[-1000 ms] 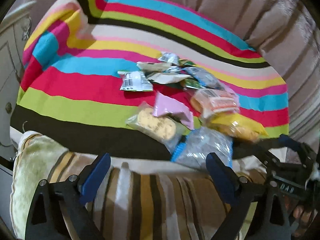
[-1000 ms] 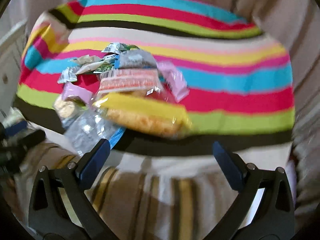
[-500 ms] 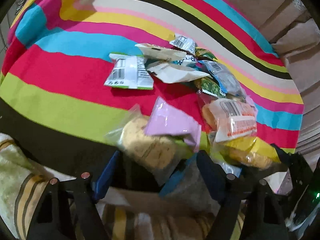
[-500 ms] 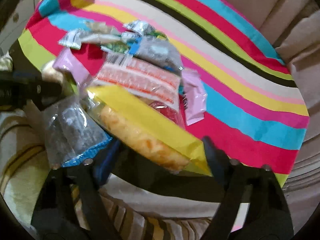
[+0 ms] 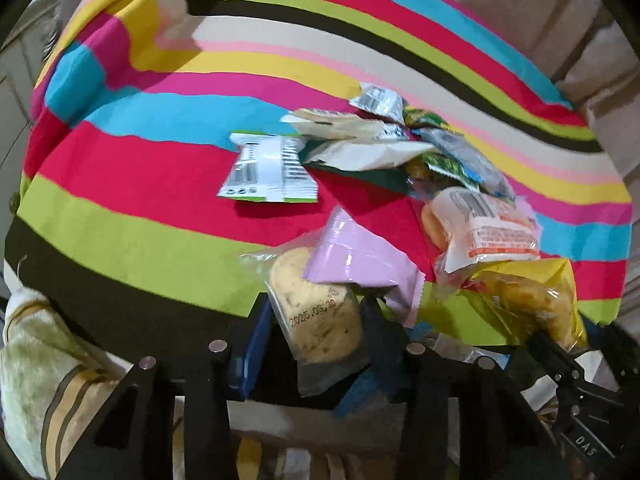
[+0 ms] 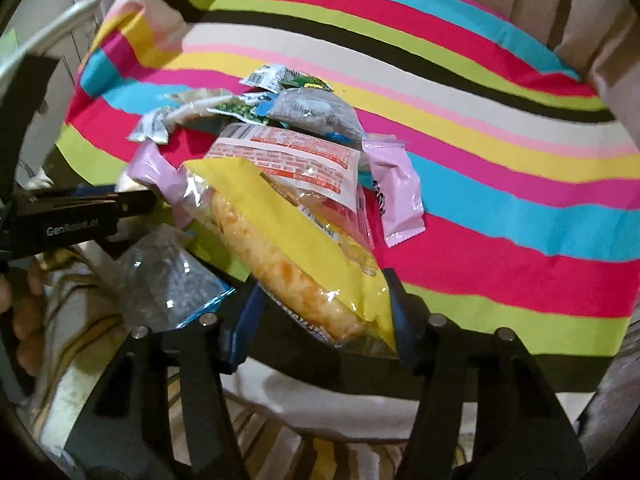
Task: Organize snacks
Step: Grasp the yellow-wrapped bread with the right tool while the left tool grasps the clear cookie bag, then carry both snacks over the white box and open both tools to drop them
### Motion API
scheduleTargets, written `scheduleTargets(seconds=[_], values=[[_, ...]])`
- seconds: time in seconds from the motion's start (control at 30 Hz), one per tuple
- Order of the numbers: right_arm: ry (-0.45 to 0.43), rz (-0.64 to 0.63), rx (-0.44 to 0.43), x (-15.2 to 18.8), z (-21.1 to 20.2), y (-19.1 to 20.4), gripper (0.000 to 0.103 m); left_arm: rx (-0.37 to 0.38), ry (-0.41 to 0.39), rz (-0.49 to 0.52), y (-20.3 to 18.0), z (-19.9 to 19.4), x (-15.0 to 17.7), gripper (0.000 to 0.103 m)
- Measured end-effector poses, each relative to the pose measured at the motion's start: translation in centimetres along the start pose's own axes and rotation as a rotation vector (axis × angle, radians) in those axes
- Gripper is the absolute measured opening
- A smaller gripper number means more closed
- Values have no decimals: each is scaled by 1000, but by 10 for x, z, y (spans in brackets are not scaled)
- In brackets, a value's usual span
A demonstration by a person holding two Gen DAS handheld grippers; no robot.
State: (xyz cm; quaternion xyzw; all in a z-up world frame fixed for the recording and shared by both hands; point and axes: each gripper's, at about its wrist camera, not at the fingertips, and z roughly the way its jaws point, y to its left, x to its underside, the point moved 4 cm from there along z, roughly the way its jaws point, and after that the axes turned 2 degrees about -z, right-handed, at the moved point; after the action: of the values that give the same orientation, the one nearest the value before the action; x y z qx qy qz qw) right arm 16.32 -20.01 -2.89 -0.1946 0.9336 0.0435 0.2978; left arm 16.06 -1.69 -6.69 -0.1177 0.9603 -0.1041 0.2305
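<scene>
Your snacks lie in a loose heap on the striped cloth (image 5: 160, 208), toward its near edge. Nearest your left gripper (image 5: 316, 332) is a clear-wrapped cookie packet (image 5: 316, 320) with a printed date; it sits between the blue pads, and the jaws are closing on it, the pads right at its sides, though you cannot tell from this view whether they press yet. A pink packet (image 5: 360, 260) overlaps the cookie's far end. Your right gripper (image 6: 324, 312) is closing around the near end of the yellow cake bag (image 6: 304, 248), which lies between its fingers with both pads at its edges. An orange-printed clear bag (image 6: 296, 156) rests on the yellow bag's far end, and a second pink packet (image 6: 396, 196) lies just beside it on the right. A clear bag with a blue edge (image 6: 168, 280) sits near the left of the right gripper. Farther back, a white packet with barcodes (image 5: 268, 168) lies apart from the small green and silver sachets (image 5: 400, 120).
</scene>
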Motion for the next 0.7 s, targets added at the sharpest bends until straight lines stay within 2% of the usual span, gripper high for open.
scheduleTargets(seconds=[0.13, 0.37, 0.57, 0.7], values=[[-29, 74, -56, 4, -11, -9, 58, 49, -58, -38, 12, -17, 4, 45], [-125, 206, -97, 13, -30, -26, 54, 75, -165, -37, 10, -57, 16, 45], [-187, 303, -84, 37, -65, -49, 54, 152, -195, 35, -23, -79, 21, 45], [-220, 380, -36, 60, -94, -74, 54, 245, -195, 137, -70, -89, 35, 45]])
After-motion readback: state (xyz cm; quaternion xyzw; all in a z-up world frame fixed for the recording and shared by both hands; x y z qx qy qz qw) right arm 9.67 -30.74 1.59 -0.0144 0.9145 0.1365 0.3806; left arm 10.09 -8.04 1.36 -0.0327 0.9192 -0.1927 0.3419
